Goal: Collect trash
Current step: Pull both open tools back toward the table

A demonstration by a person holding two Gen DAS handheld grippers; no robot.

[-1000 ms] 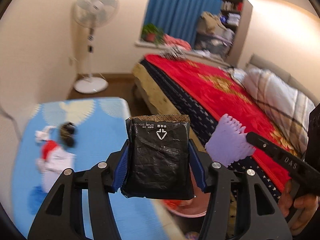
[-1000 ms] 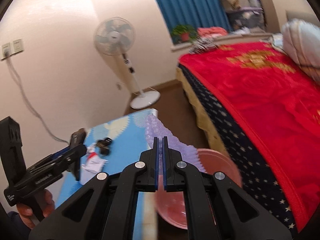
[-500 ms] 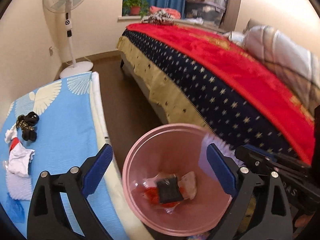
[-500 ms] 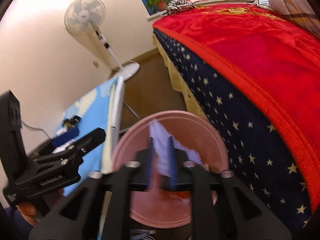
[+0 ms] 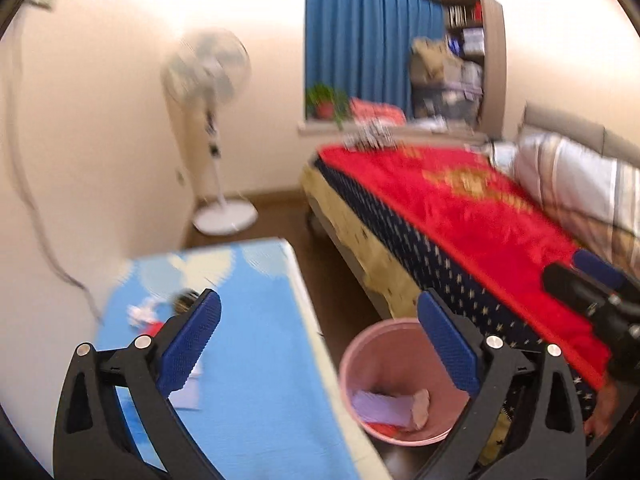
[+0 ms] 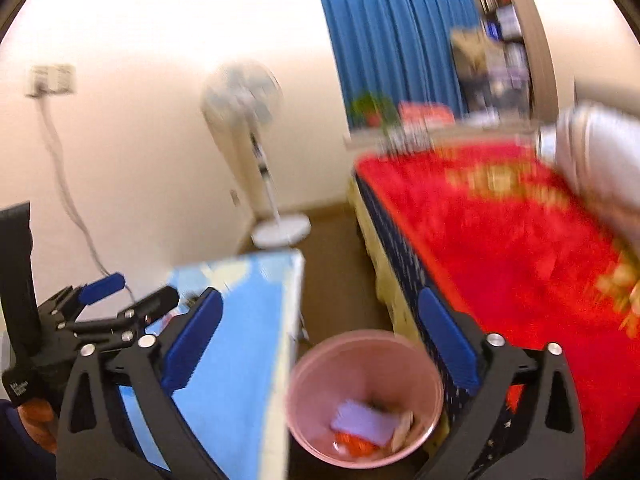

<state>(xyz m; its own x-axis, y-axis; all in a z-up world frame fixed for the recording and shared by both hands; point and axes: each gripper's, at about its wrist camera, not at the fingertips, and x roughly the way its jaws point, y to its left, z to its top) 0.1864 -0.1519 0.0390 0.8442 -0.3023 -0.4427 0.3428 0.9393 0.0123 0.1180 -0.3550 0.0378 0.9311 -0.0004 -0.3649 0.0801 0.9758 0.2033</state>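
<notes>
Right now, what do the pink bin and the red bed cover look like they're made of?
Pink bin: probably plastic, with smooth, thin, evenly coloured walls and a dull sheen. Red bed cover: likely plush fleece or velvet; its fuzzy, soft-looking surface carries gold patterning, though blur hides the weave.

Bright warm light, heavy motion blur

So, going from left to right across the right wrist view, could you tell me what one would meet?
Wall socket → left gripper → standing fan → blue table → pink bin → red bedspread → pillow.
</notes>
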